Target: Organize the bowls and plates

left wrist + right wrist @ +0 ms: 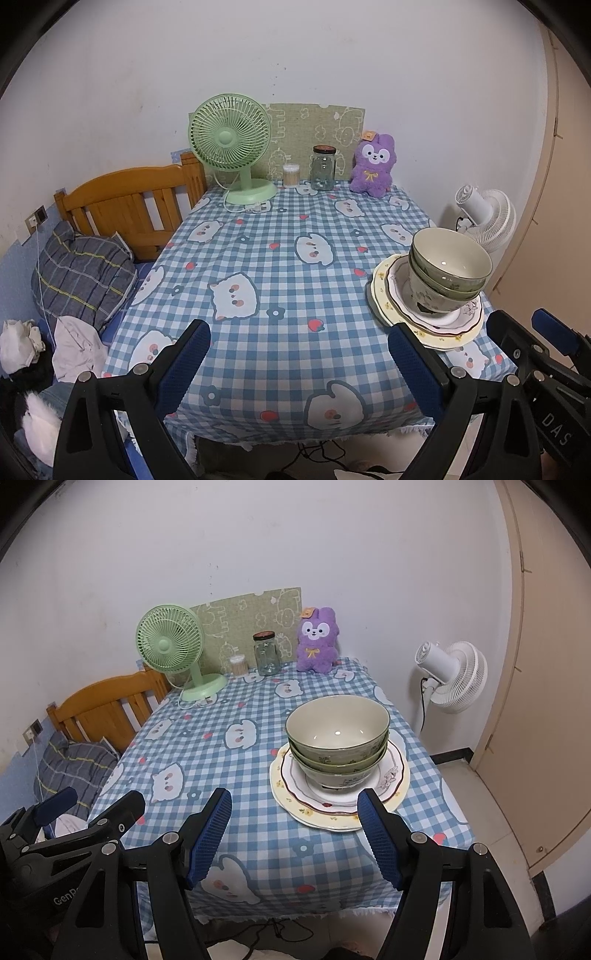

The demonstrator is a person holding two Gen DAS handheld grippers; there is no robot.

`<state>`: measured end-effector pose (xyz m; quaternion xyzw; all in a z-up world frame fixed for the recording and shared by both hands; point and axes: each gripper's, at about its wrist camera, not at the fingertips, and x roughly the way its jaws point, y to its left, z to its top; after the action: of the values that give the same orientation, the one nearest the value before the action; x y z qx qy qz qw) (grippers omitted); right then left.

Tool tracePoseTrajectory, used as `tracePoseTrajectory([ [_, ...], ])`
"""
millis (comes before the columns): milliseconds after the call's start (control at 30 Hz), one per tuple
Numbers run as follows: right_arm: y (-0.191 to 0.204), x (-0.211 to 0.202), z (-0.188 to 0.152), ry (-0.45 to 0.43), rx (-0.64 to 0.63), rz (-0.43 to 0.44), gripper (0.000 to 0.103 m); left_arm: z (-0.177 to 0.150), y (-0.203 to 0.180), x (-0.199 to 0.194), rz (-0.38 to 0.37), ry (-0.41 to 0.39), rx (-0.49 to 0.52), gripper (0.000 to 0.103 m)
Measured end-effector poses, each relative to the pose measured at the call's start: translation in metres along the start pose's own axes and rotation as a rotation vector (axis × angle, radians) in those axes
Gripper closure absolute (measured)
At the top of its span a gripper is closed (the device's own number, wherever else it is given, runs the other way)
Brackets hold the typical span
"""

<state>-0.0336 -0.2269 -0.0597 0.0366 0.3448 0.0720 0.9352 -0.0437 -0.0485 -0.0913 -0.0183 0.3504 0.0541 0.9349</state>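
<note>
Right wrist: checked tablecloth (pixel 229 716), white wall; both hand-held grippers (pixel 295 834) (pixel 299 358) spread, empty.

Lower bowls (pixel 340 764) largely hidden inside stack, only rims and sides shown; near rim of plates (pixel 332 814) covered by right gripper's pad (pixel 378 836); bench (pixel 280 258) legs concealed by cloth; clothes heap (pixel 33 350) cut off at left wrist view's edge.

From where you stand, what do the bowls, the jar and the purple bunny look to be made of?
Bowls: probably glazed ceramic, since a glossy highlight sits inside the top one and there are painted flowers outside. Jar: clear glass, see-through, with a dark lid, maybe metal. Bunny: plush fabric with a fuzzy, matte surface.
</note>
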Motion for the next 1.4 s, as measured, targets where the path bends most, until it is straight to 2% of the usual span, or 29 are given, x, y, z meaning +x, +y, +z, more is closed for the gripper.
tracePoseTrajectory([
  [1400, -0.0008, 0.0015, 0.0004, 0.004, 0.003, -0.004, 0.029, 0.0024, -0.0023, 0.0032, 0.002, 0.001, -0.004, 0.005],
])
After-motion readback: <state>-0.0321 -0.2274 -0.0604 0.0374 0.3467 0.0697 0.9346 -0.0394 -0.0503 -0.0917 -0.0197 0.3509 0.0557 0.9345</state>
